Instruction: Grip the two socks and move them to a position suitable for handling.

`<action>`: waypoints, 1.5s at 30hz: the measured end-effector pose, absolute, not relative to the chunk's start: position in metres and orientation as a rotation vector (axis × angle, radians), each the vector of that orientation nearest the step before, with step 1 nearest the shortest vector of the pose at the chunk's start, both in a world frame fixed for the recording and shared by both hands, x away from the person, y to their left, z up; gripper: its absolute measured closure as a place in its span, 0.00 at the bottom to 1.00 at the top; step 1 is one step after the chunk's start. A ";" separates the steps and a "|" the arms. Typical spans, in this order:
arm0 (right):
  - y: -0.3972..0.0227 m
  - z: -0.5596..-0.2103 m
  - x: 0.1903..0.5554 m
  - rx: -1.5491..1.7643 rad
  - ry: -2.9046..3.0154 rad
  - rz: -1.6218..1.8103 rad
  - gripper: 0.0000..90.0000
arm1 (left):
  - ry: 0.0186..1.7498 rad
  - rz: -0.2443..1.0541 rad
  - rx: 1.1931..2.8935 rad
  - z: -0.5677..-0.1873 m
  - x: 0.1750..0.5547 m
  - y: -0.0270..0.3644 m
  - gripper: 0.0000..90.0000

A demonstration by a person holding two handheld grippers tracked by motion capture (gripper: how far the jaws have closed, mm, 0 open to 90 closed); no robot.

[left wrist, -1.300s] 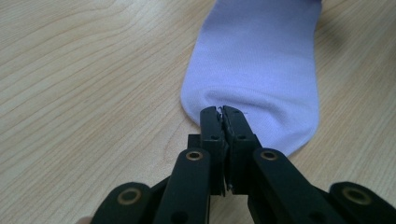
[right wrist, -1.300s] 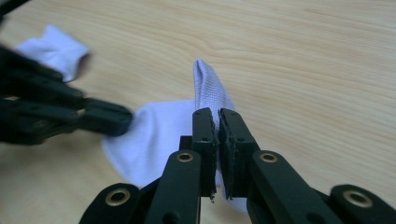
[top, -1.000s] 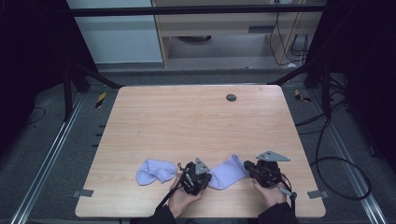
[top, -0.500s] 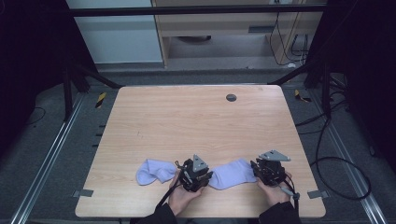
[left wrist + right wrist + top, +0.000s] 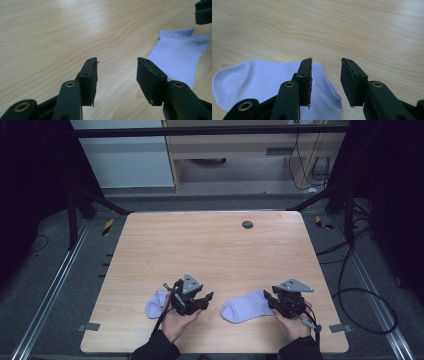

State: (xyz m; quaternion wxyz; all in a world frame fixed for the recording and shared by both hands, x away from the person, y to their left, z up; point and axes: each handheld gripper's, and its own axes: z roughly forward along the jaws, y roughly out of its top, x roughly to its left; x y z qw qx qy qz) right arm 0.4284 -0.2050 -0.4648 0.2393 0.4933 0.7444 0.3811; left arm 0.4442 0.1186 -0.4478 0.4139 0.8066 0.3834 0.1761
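Two pale lavender socks lie flat near the table's front edge. My left gripper (image 5: 206,298) (image 5: 117,62) hovers between them, open, jaws just opened wider, with bare wood below. The left sock (image 5: 156,303) lies behind it, partly hidden by the hand. The right sock (image 5: 246,306) (image 5: 178,55) lies apart from its jaws. At that sock's cuff end my right gripper (image 5: 268,298) (image 5: 325,62) is open too, its jaws just opened. The sock (image 5: 262,80) lies under its left jaw, with no pad pressing on it.
A wooden table (image 5: 215,250) has a small dark round plug (image 5: 247,224) near its far edge. Tape tabs (image 5: 89,326) mark the front corners. Cables and metal rails run along the floor on both sides.
Both grippers have let go of the right sock and opened. The left gripper has lifted and drawn back to the left. The sock now lies flat on the table.
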 end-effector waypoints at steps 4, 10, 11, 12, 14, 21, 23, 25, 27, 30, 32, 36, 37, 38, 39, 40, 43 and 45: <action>-0.203 -0.462 0.430 1.345 2.045 1.075 0.68 | 1.010 0.454 2.012 -0.442 0.447 0.142 0.51; -0.196 -0.457 0.432 1.332 2.055 1.106 0.67 | 1.075 0.483 1.963 -0.437 0.447 0.179 0.49; -0.193 -0.456 0.433 1.322 2.059 1.118 0.67 | 1.082 0.488 1.962 -0.437 0.447 0.184 0.48; -0.189 -0.454 0.434 1.316 2.068 1.129 0.67 | 1.103 0.502 1.950 -0.437 0.446 0.194 0.48; -0.187 -0.453 0.435 1.310 2.070 1.133 0.67 | 1.121 0.507 1.938 -0.437 0.446 0.201 0.48; -0.166 -0.446 0.440 1.273 2.100 1.164 0.67 | 1.198 0.536 1.888 -0.438 0.442 0.235 0.49; -0.156 -0.444 0.443 1.256 2.116 1.178 0.67 | 1.223 0.546 1.875 -0.439 0.439 0.246 0.50; -0.153 -0.443 0.443 1.258 2.119 1.184 0.67 | 1.233 0.553 1.870 -0.439 0.438 0.251 0.50; -0.142 -0.442 0.446 1.243 2.141 1.200 0.67 | 1.254 0.562 1.863 -0.441 0.437 0.259 0.51; -0.131 -0.442 0.448 1.226 2.161 1.207 0.67 | 1.270 0.562 1.870 -0.445 0.434 0.266 0.51; -0.124 -0.441 0.449 1.219 2.172 1.219 0.67 | 1.282 0.562 1.872 -0.448 0.433 0.270 0.52; -0.111 -0.439 0.451 1.190 2.193 1.226 0.67 | 1.300 0.566 1.874 -0.451 0.431 0.278 0.53; -0.108 -0.439 0.452 1.182 2.200 1.229 0.67 | 1.305 0.570 1.875 -0.453 0.430 0.280 0.54; -0.101 -0.439 0.452 1.163 2.213 1.232 0.67 | 1.312 0.569 1.882 -0.455 0.429 0.283 0.54; -0.097 -0.439 0.453 1.158 2.220 1.238 0.67 | 1.316 0.568 1.887 -0.456 0.428 0.285 0.55; -0.093 -0.439 0.453 1.149 2.227 1.239 0.68 | 1.320 0.564 1.892 -0.457 0.427 0.286 0.55; -0.082 -0.439 0.454 1.126 2.250 1.240 0.68 | 1.332 0.554 1.896 -0.460 0.426 0.289 0.56; -0.074 -0.439 0.454 1.114 2.263 1.244 0.68 | 1.336 0.547 1.906 -0.462 0.425 0.289 0.56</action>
